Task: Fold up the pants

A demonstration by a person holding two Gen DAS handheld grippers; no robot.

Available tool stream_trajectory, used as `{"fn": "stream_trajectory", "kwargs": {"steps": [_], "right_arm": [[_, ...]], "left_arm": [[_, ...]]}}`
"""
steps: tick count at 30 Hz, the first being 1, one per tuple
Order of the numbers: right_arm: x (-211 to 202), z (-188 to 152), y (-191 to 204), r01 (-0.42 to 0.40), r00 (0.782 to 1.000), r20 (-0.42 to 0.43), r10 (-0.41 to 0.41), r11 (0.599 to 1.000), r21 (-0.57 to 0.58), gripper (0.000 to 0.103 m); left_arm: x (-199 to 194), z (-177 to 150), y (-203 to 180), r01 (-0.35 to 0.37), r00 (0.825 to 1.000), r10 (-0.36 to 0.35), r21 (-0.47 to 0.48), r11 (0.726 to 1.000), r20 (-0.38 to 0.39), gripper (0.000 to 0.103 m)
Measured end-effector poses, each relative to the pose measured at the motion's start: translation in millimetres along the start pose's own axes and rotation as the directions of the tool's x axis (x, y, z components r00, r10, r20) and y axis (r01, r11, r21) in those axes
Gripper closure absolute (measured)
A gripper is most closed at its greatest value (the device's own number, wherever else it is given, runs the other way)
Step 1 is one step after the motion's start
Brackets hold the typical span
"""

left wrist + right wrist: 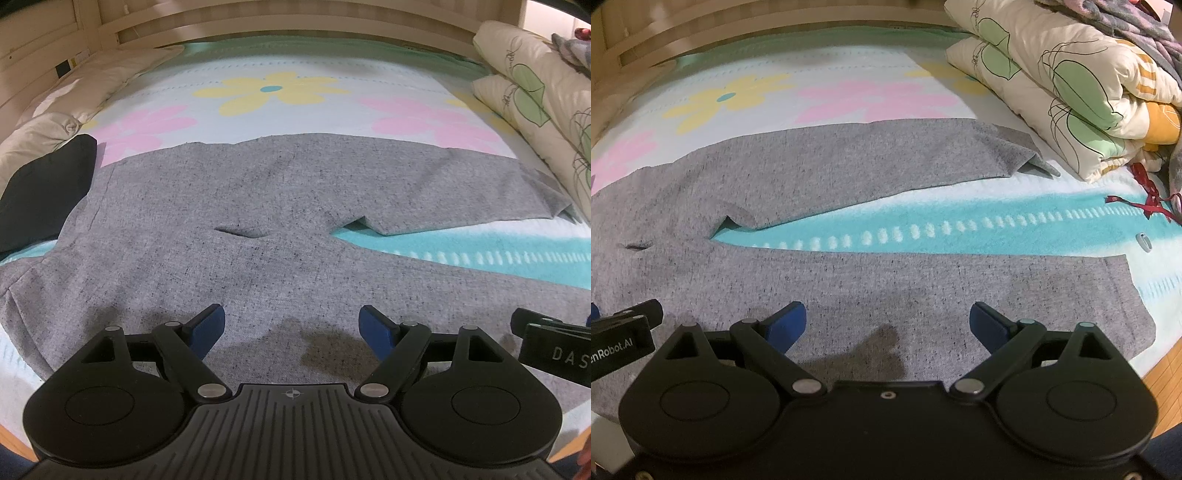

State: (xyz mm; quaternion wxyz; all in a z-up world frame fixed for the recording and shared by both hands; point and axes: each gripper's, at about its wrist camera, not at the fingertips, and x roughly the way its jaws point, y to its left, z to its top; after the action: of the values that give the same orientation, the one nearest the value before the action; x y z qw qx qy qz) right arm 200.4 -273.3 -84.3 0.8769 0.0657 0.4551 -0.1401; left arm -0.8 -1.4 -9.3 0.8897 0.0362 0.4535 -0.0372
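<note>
The grey pants [820, 192] lie spread flat on the bed [960, 229], over a flowered sheet, with the two legs running off to the right and parted in a narrow V that shows a teal strip of sheet between them. The waist end lies to the left, next to a black cloth [44, 188]; a folded quilt [1052, 92] is stacked at the right, just beside the far leg's hem.

Both grippers hang over the near leg, side by side and tilted down at the fabric. The left gripper [291, 328] has its jaws wide apart with nothing between them, and the right gripper [888, 325] stands just as wide and empty. Neither touches the cloth yet, as far as the views show.

The step in hand looks like the first fold: laying one leg over the other. To do it well, each gripper should pinch the near edge of the near leg, the left toward the waist and the right toward the hem, taking both layers of fabric but not the sheet below. Then both should lift together and carry the leg across evenly so the edges meet. The far hem is turned under at its corner and would want smoothing.
</note>
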Motion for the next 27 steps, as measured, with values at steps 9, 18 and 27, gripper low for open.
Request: {"fn": "stream_trajectory", "kwargs": {"steps": [9,18,27], "right_arm": [[0.2,-0.2,0.2,-0.001,1.0,-0.001,0.001,1.0,-0.001,0.007],[-0.4,-0.1,0.1,-0.002,1.0,-0.002,0.002,1.0,-0.001,0.007],[0.1,-0.2,0.8,0.001,1.0,-0.004,-0.001,1.0,-0.006,0.007]], "left_arm": [[0.1,-0.5,-0.3,0.0,1.0,0.0,0.001,1.0,-0.001,0.024],[1.0,-0.8,-1.3,0.002,1.0,-0.002,0.003,1.0,-0.003,0.024],[1.8,-1.5,-1.3,0.005,1.0,-0.005,0.003,1.0,-0.006,0.024]]}}
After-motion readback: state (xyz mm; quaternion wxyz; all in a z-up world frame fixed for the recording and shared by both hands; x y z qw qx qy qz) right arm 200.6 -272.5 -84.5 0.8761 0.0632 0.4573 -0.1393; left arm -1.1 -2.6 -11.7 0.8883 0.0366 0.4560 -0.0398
